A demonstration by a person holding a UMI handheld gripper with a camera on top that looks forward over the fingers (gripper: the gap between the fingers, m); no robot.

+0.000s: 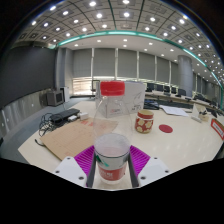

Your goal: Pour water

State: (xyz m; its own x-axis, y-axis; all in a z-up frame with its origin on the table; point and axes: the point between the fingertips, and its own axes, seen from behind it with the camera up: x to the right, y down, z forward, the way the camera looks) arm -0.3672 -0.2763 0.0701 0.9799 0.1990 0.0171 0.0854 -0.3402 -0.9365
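Cup [112, 160] clamped between tongs [112, 170] pads, base hidden; pitcher [112, 102] beyond on table [180, 135].

Cup [112, 158]: pale, translucent, red band on its side, upright, open mouth up, held between the fingers [84, 158] with pink pads against both sides. Contents unclear. Jug [112, 102]: clear, tall, red label near top, upright on the desk [185, 135], just beyond the cup. Small red-and-white can [145, 121]: upright, right of the jug, apart.
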